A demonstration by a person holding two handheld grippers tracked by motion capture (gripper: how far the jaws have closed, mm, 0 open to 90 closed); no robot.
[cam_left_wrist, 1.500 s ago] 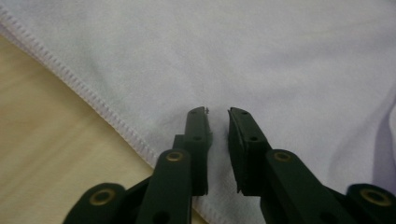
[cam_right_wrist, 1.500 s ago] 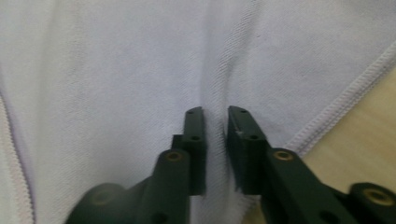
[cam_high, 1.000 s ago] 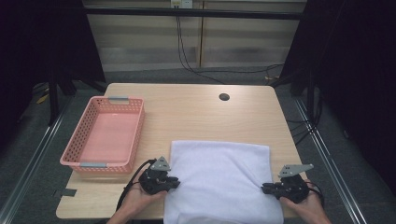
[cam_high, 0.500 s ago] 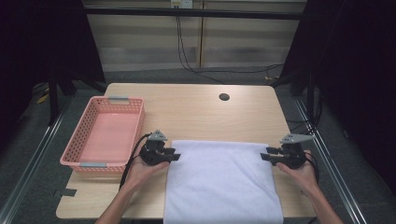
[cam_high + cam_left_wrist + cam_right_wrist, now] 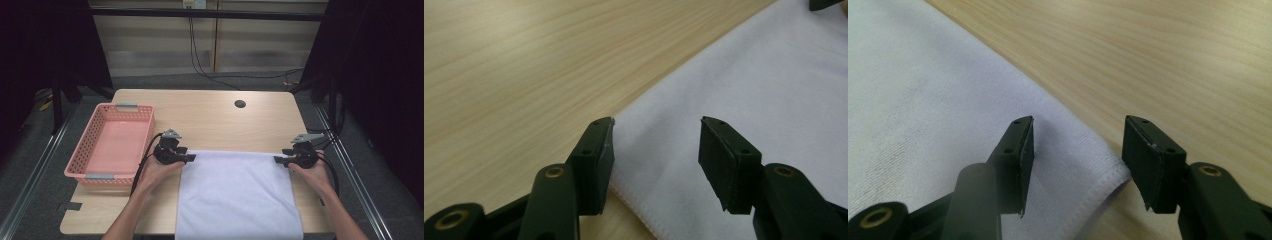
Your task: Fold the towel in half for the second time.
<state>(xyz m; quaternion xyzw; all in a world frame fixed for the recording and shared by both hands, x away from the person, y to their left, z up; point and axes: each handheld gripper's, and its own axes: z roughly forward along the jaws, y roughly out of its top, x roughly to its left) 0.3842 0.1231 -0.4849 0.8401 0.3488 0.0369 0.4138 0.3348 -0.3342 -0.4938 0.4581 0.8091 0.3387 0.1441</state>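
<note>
A white towel [image 5: 240,195] lies flat on the wooden table [image 5: 220,120], and its near end reaches the table's front edge. My left gripper [image 5: 189,158] sits at the towel's far left corner and my right gripper [image 5: 276,160] at its far right corner. In the left gripper view the towel [image 5: 749,75] has its corner between the jaws of the left gripper [image 5: 656,122], and the pads do not touch it. In the right gripper view the hemmed corner of the towel [image 5: 923,100] lies under the right gripper [image 5: 1078,122]. Both pairs of jaws have just been opening and stand open.
A pink plastic basket [image 5: 80,170] with nothing in it stands at the table's left side, close to my left hand. A round cable hole [image 5: 240,104] sits near the far edge. Bare wood stretches beyond the towel. Dark frame posts flank the table.
Both hands have moved away from the person, from the towel's sides to its far corners. Both pairs of jaws, shut a second ago, have opened off the cloth.
</note>
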